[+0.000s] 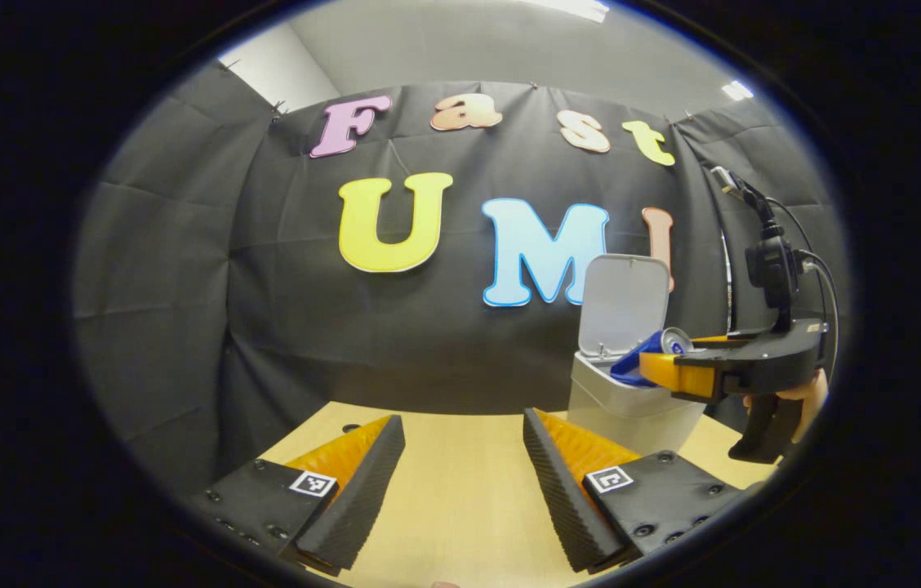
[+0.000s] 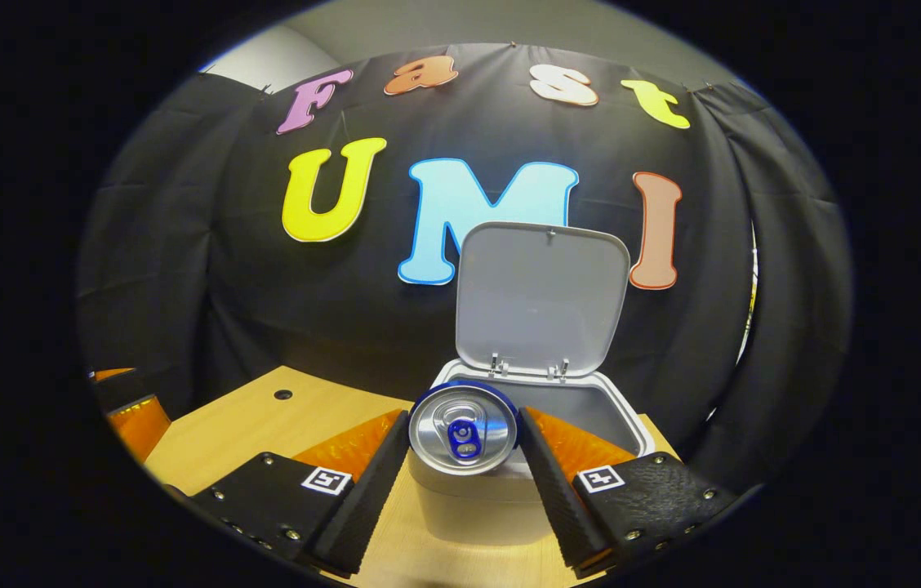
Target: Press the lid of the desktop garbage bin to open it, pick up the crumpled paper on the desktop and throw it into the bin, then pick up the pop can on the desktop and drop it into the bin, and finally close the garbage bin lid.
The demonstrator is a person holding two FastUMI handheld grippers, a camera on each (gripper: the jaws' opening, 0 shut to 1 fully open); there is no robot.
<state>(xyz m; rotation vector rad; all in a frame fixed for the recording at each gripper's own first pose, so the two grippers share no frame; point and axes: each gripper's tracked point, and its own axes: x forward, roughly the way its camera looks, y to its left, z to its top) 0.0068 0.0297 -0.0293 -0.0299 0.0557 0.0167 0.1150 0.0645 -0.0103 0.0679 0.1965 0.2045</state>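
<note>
Above the front rim of the desktop garbage bin (image 2: 501,490), the right gripper (image 2: 464,445) carries the pop can (image 2: 464,433) lying on its side, its silver top and pull tab facing the camera. Both fingers press on the can's sides, so the jaws are clamped on it. The bin's lid (image 2: 542,298) stands upright behind the opening, so the opening step looks done. No crumpled paper lies on the bare stretches of the wooden desktop (image 2: 264,425); whether it sits inside the bin cannot be told, since the can and fingers hide much of the interior. By that judgement the task is at the can drop, with releasing the can and closing the lid left to do.

From the left gripper view, the can (image 1: 675,340) hangs over the bin (image 1: 624,404) mouth in the right gripper (image 1: 673,367), held by a hand (image 1: 807,396). The left gripper (image 1: 464,465) hovers over the desktop (image 1: 460,506) well left of the bin, jaws wide apart and holding nothing.
</note>
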